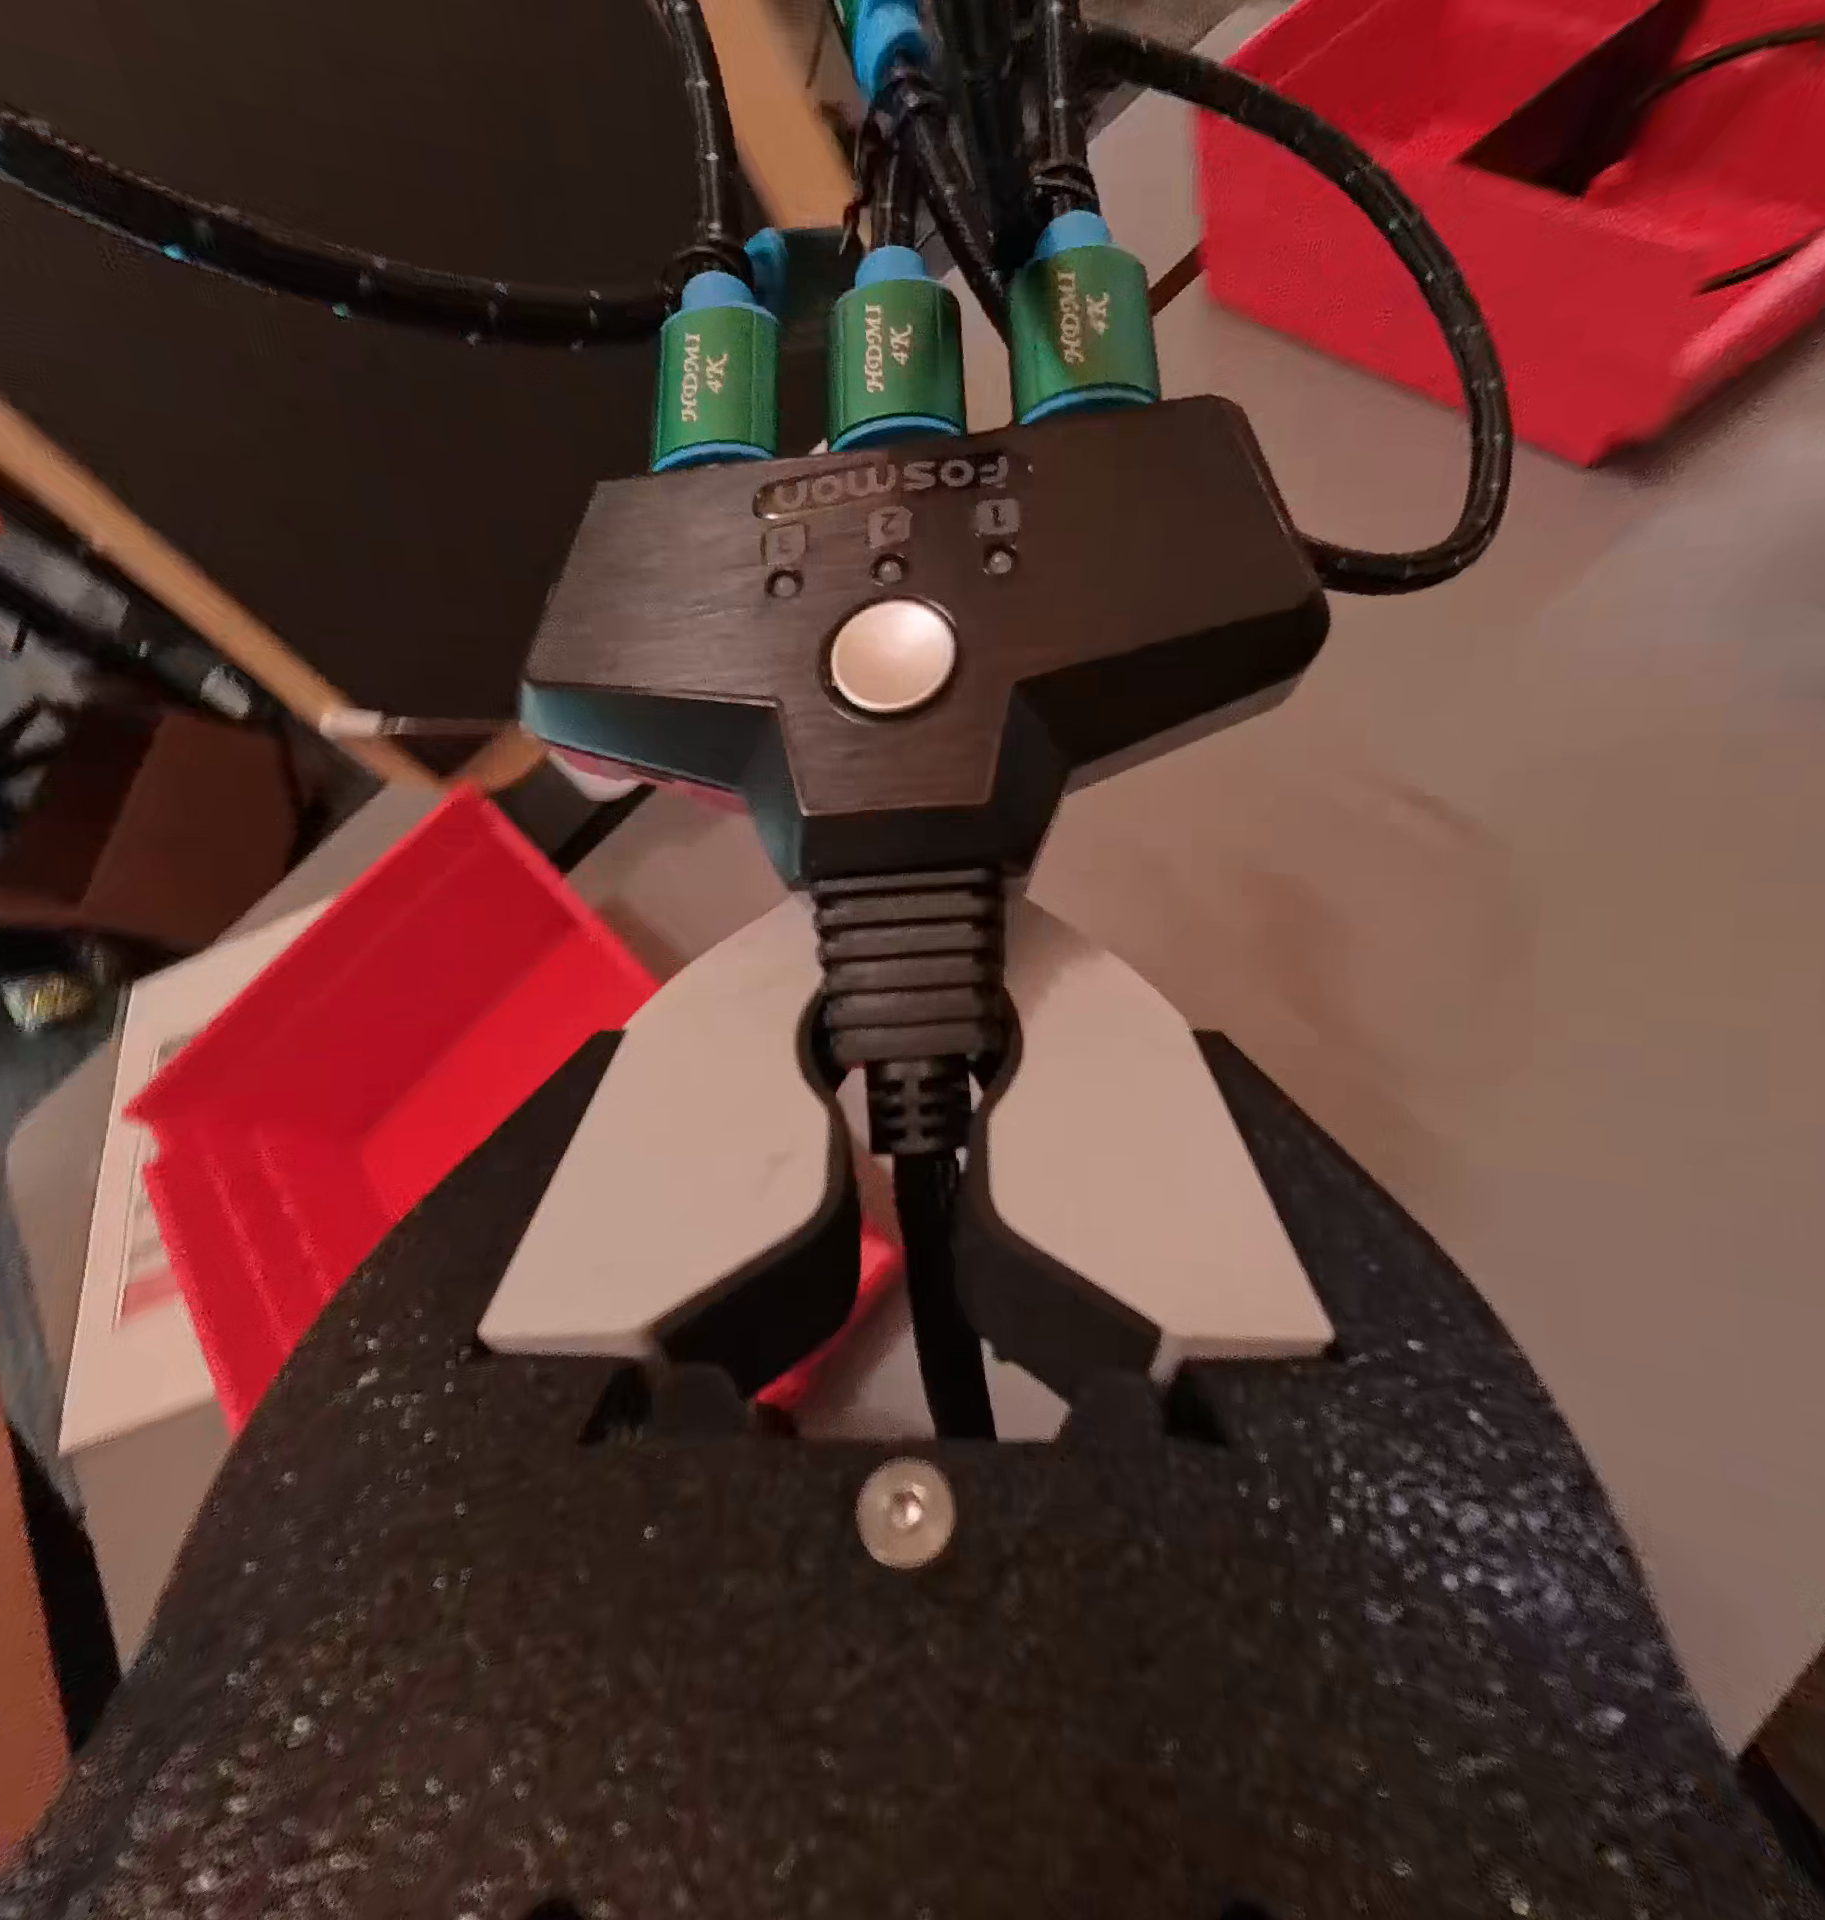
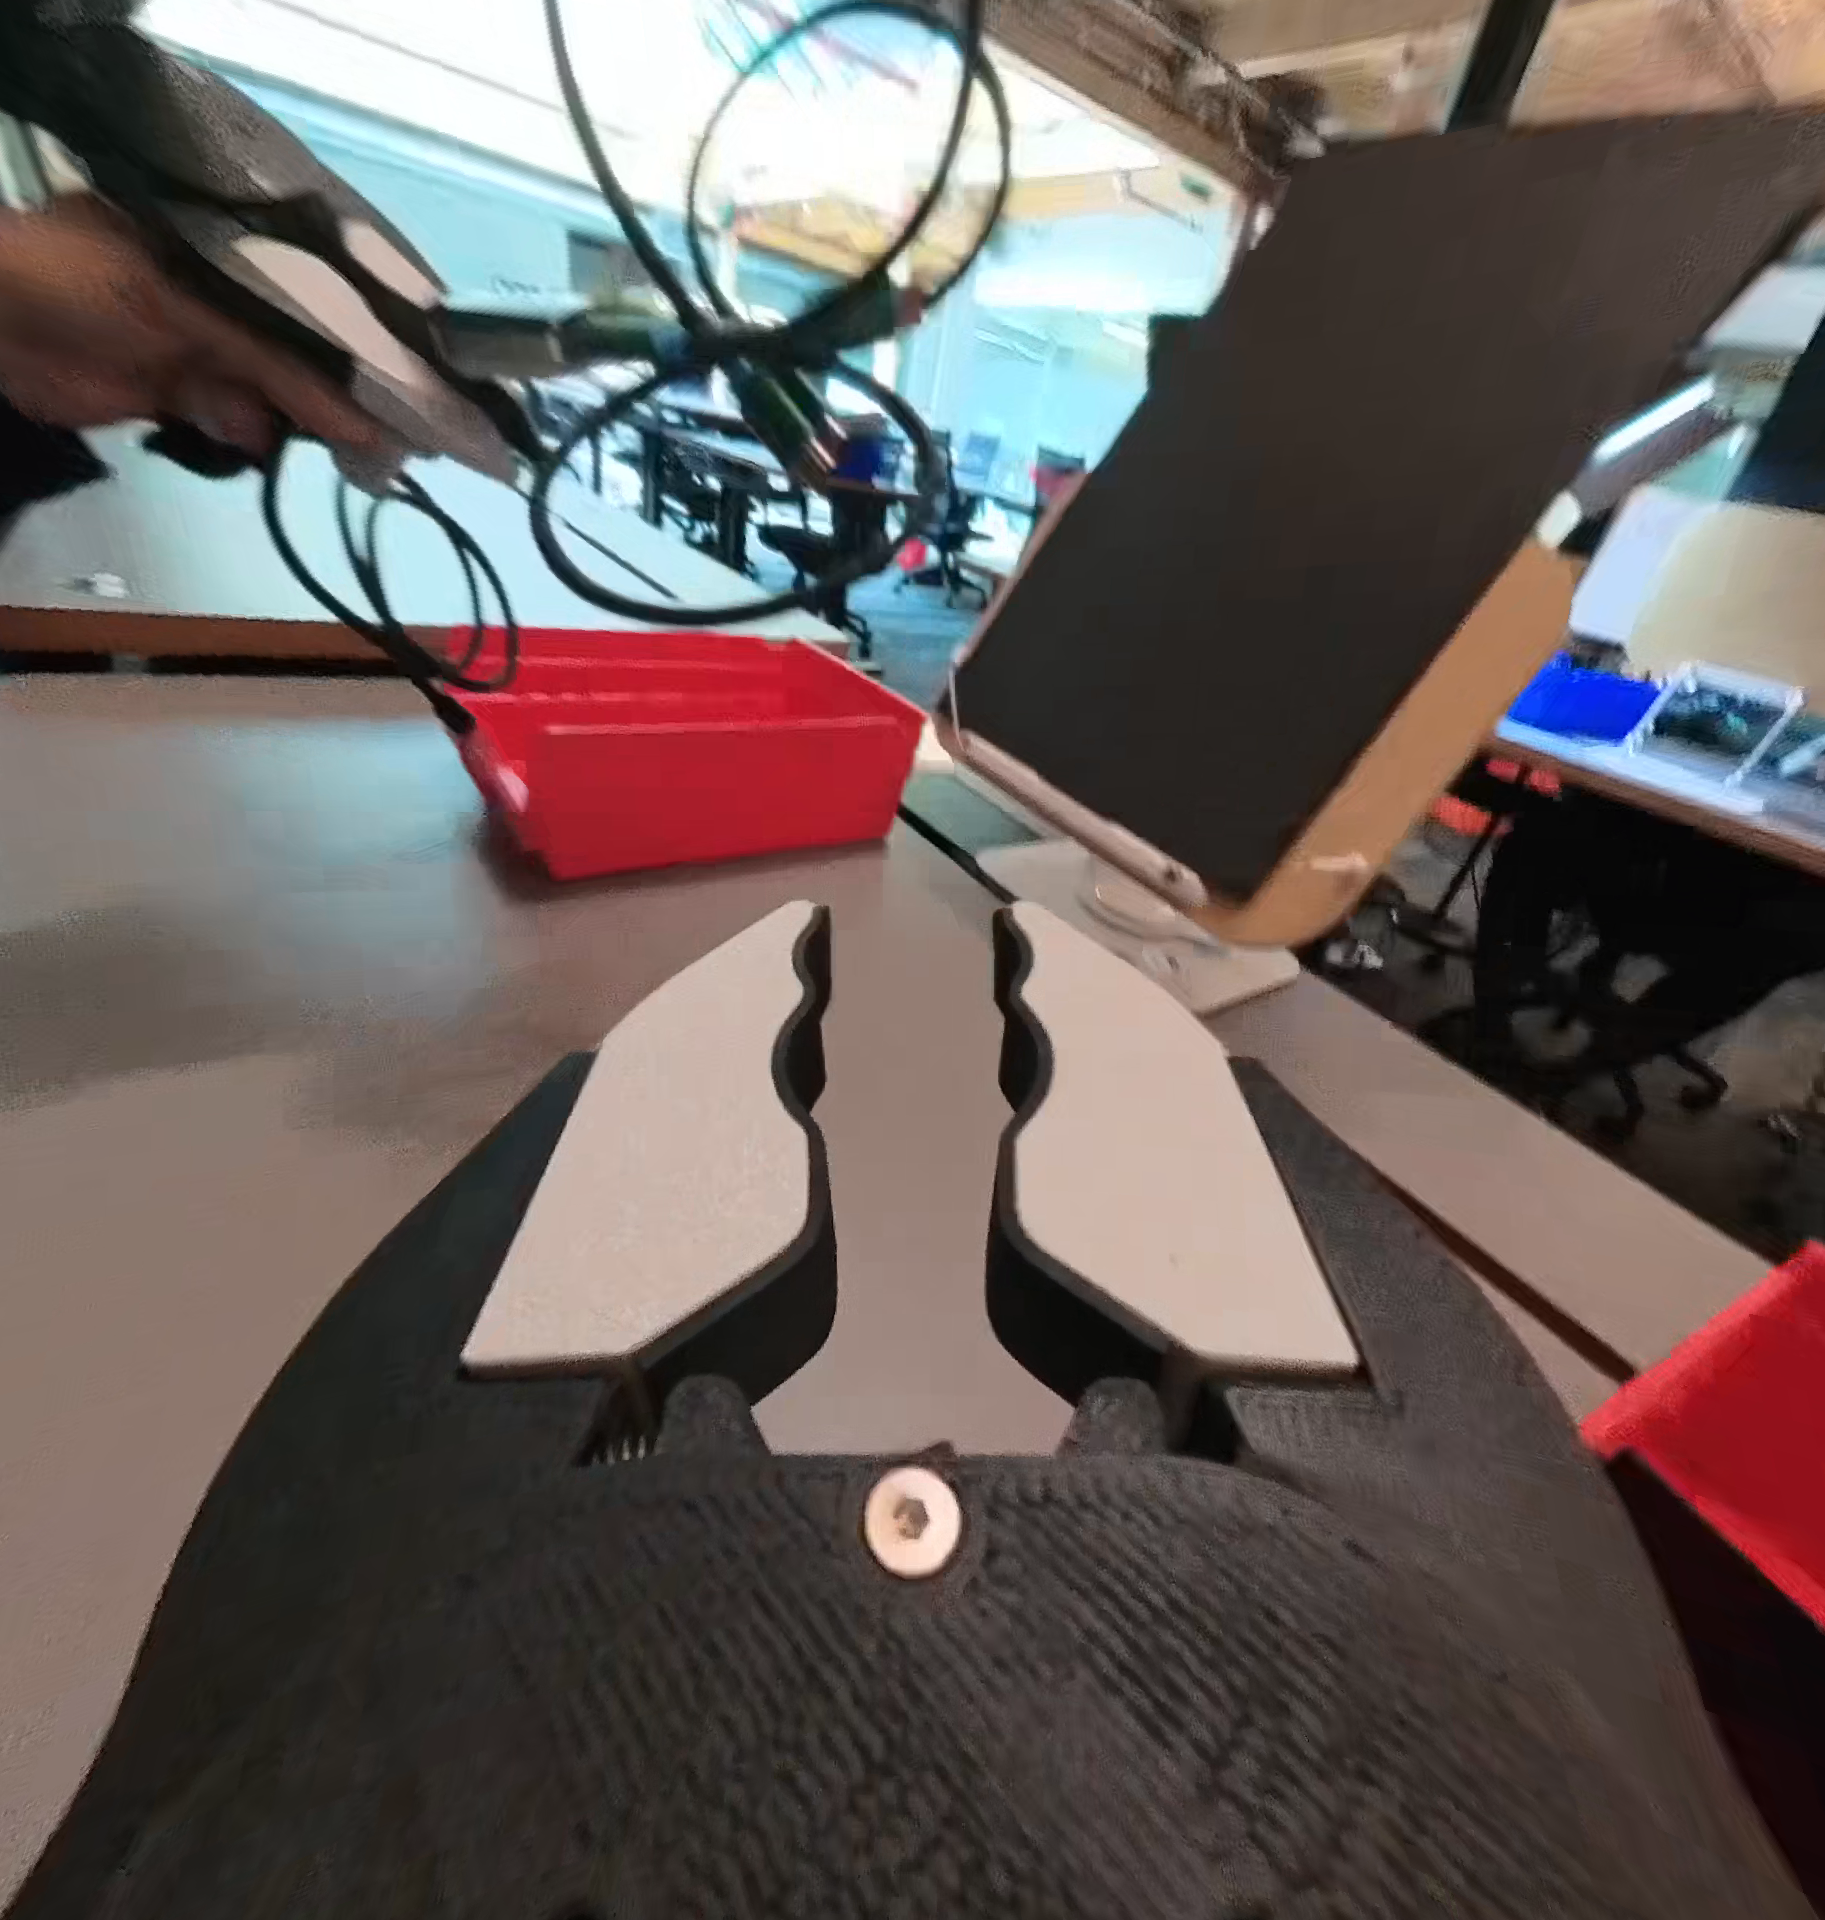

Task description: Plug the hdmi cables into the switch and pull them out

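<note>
In the left wrist view my left gripper [image 1: 908, 997] is shut on the ribbed neck of the black HDMI switch [image 1: 918, 623], held in the air above the table. Three green HDMI plugs [image 1: 892, 358] with blue collars sit in the switch's far ports, side by side. Their black braided cables [image 1: 1448, 343] loop away behind. In the right wrist view my right gripper [image 2: 908, 925] is open and empty, low over the table. The left gripper [image 2: 368, 343], in a person's hand, shows at the upper left with the cables [image 2: 846, 208] dangling in loops.
A red bin [image 2: 700, 748] stands on the grey table [image 2: 212, 987] ahead of the right gripper, with a cable end hanging at its left side. A tilted black panel with a wooden edge [image 2: 1355, 520] stands to the right. Another red bin [image 2: 1739, 1434] is at the right edge.
</note>
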A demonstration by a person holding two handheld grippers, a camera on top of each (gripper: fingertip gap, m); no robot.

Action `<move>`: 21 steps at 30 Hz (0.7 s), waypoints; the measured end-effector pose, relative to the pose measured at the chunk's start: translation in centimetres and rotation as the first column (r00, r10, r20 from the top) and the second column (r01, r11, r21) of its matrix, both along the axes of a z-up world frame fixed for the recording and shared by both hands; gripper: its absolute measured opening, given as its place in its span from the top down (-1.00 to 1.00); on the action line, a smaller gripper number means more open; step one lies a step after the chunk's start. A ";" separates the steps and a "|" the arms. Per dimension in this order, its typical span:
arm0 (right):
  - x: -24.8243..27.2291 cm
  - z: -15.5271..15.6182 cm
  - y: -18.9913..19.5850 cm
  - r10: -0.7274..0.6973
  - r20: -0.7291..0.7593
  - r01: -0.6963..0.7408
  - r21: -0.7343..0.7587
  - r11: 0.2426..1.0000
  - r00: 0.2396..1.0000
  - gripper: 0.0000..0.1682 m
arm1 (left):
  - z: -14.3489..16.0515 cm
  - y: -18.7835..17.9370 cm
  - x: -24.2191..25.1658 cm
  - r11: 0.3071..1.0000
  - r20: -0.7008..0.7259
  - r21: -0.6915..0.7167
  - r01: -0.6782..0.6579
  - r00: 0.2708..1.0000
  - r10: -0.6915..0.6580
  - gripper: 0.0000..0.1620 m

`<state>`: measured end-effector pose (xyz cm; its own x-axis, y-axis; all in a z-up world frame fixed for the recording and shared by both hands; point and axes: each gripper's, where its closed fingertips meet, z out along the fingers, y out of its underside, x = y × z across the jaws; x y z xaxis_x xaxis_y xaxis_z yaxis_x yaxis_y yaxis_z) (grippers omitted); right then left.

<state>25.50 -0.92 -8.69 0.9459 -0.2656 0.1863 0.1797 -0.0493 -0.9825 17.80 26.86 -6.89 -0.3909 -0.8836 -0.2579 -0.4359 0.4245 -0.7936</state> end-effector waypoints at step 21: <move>-8.7 -2.7 -1.7 0.196 0.456 0.120 -0.576 0.809 0.868 0.68 | -7.9 -20.1 0.0 0.778 0.001 0.191 0.599 0.792 -0.610 0.80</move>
<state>16.77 -2.61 -11.40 0.6999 0.0736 0.7104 0.6229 -0.5495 -0.5568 17.82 6.78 -14.81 -0.8085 -0.4100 -0.4222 0.0018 0.7156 -0.6985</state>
